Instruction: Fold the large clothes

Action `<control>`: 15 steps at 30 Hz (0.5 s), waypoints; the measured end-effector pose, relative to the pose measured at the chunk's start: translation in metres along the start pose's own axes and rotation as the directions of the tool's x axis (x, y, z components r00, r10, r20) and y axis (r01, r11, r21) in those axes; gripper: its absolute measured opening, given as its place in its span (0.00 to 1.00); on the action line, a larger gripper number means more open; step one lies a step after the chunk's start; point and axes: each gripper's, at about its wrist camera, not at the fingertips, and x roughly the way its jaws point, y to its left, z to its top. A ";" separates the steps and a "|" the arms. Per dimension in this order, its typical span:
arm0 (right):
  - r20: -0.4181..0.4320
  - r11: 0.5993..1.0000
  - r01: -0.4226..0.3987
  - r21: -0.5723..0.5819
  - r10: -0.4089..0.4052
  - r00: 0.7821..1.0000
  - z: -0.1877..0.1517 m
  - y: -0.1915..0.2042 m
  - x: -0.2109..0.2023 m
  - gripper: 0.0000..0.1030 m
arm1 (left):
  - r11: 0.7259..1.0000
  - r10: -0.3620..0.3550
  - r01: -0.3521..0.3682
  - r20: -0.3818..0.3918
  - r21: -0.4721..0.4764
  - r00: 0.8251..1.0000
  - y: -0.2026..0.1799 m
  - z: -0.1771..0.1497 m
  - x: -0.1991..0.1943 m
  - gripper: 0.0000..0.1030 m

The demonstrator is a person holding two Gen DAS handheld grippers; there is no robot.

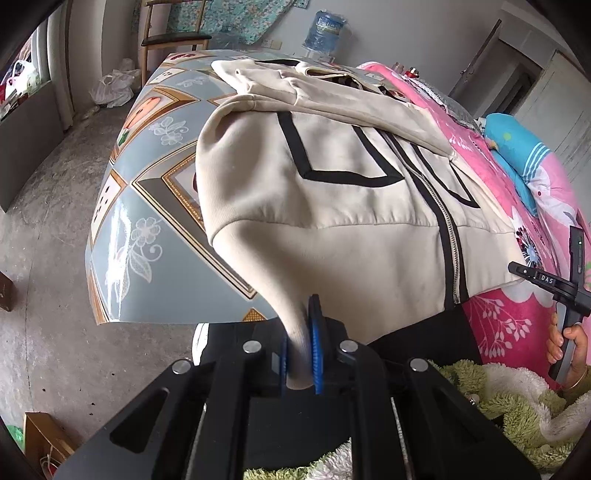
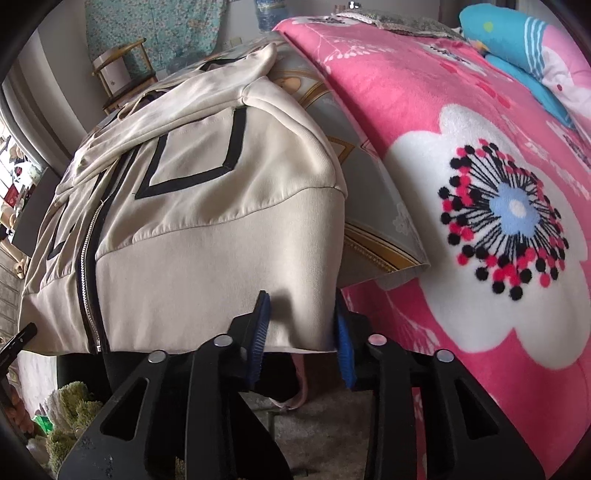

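A cream zip-up jacket (image 1: 332, 192) with black trim and a black zipper lies front up on a table with a grey patterned cover (image 1: 147, 236). My left gripper (image 1: 301, 350) is shut on the jacket's near left hem corner, and the cloth is bunched into a stalk between the blue pads. In the right wrist view the jacket (image 2: 207, 206) fills the left half. My right gripper (image 2: 303, 325) stands open, its blue pads flanking the near right hem corner, which lies flat between them.
A pink flowered blanket (image 2: 480, 221) covers the bed to the right of the table, with a blue pillow (image 1: 517, 155) on it. A hand (image 1: 569, 343) holds the other gripper's handle. Green fluffy cloth (image 1: 509, 398) lies below. A chair (image 1: 173, 37) and a water bottle (image 1: 327, 29) stand beyond.
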 end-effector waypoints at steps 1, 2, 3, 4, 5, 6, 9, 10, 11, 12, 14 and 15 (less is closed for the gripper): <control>0.005 1.000 0.012 -0.010 -0.012 1.000 0.000 0.002 -0.002 0.13 | 1.000 0.001 -0.001 0.009 0.006 1.000 -0.001 0.000 -0.002 0.10; 0.010 1.000 0.014 -0.018 -0.014 1.000 0.001 0.004 -0.005 0.10 | 1.000 -0.001 0.000 0.020 0.010 1.000 -0.003 0.001 -0.004 0.08; 0.016 1.000 0.013 -0.027 -0.012 1.000 0.003 0.006 -0.009 0.08 | 1.000 -0.004 0.004 0.036 0.012 0.999 -0.004 0.002 -0.007 0.08; 0.025 0.999 0.019 -0.039 -0.018 1.000 0.005 0.008 -0.013 0.08 | 1.000 -0.006 0.006 0.054 0.012 0.998 -0.005 0.003 -0.011 0.07; 0.039 0.998 0.025 -0.051 -0.023 0.999 0.007 0.010 -0.019 0.07 | 1.000 -0.010 0.010 0.075 0.010 0.997 -0.007 0.005 -0.015 0.06; 0.056 0.998 0.023 -0.060 -0.020 0.998 0.011 0.012 -0.026 0.07 | 1.000 -0.020 0.019 0.098 0.009 0.995 -0.009 0.008 -0.021 0.06; 0.105 0.997 0.009 -0.072 -0.001 0.994 0.023 0.017 -0.045 0.07 | 0.998 -0.059 0.058 0.164 0.008 0.985 -0.014 0.020 -0.037 0.06; 0.124 0.997 0.006 -0.076 0.004 0.992 0.027 0.019 -0.051 0.07 | 0.998 -0.066 0.065 0.184 0.009 0.981 -0.016 0.025 -0.042 0.06; 0.141 0.997 0.003 -0.082 0.009 0.990 0.033 0.021 -0.055 0.07 | 0.997 -0.073 0.072 0.201 0.012 0.977 -0.017 0.030 -0.046 0.06; 0.157 0.996 -0.003 -0.087 0.017 0.987 0.038 0.023 -0.058 0.07 | 0.996 -0.086 0.085 0.217 0.015 0.972 -0.018 0.037 -0.049 0.06; 0.191 0.995 -0.013 -0.102 0.032 0.981 0.053 0.029 -0.060 0.07 | 0.994 -0.110 0.110 0.244 0.013 0.964 -0.017 0.052 -0.052 0.06; 0.206 0.994 -0.013 -0.112 0.036 0.978 0.060 0.033 -0.059 0.07 | 0.993 -0.119 0.119 0.255 0.013 0.960 -0.016 0.060 -0.052 0.06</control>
